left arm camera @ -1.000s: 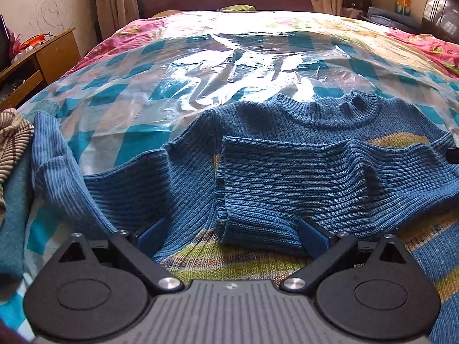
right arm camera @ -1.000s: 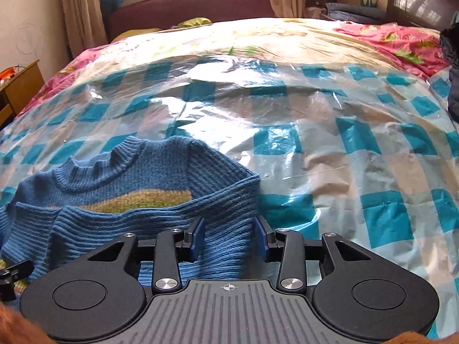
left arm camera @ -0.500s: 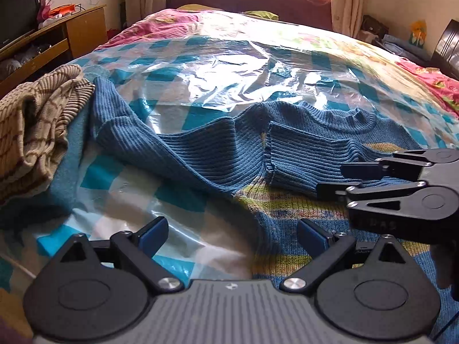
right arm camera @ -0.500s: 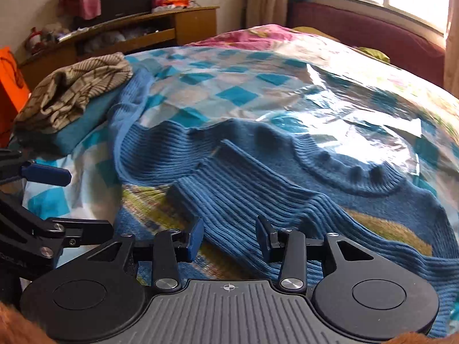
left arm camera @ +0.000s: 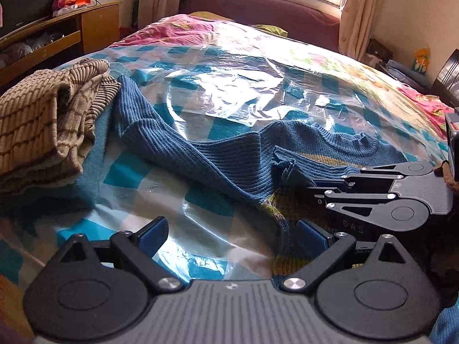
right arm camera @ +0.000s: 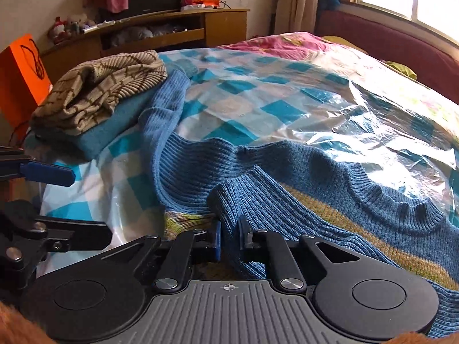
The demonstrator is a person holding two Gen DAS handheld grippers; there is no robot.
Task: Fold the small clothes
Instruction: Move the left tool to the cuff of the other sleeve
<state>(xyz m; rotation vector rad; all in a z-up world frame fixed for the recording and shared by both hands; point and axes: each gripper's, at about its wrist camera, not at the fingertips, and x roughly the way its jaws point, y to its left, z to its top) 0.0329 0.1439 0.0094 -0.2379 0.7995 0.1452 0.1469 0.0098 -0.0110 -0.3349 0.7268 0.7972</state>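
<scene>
A folded beige striped knit [left arm camera: 43, 123] rests on teal cloth at the left of the plastic-covered checked bed [left arm camera: 229, 86]. The left gripper [left arm camera: 232, 236] hangs spread wide, empty, over the plastic. The blue ribbed sweater [right arm camera: 330, 200] lies flat mid-bed; the right gripper [right arm camera: 229, 236] is closing, pinching its folded sleeve cuff.

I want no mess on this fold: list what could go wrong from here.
1. The right gripper is closing on just the cuff edge of the folded sleeve; so thin a bite may slip.
2. The plastic sheet looks slick, so the blue sweater might slide when pulled.
3. The left gripper is open, so nothing anchors the body.
</scene>
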